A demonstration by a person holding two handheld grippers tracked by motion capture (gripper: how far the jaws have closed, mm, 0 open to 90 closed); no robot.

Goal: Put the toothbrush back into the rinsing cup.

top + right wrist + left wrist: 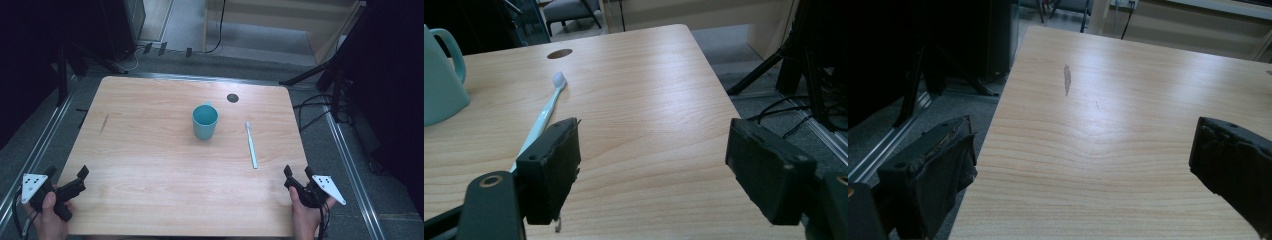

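Wood-grain worktop (150, 165) w/ dark floor and cables round it. Teal mug (205, 121) stands upright near centre, handle toward 12 o'clock. Pale toothbrush (251, 145) lies flat at approx 3 o'clock of mug, apart from it, bristle end toward 12. Small dark hole (232, 98) at 1 o'clock of mug. Left tool (75, 180) at worktop's 7 o'clock corner, jaws apart, nothing btwn them. Right tool (298, 175) at 5 o'clock corner, just below toothbrush's handle end, jaws apart, empty.

Both tongs black w/ chunky rectangular jaw blocks: left tongs (70, 182) lower left, right tongs (298, 176) lower right. Each has grey triangular plate w/ dark dots; cable trails off the right one.
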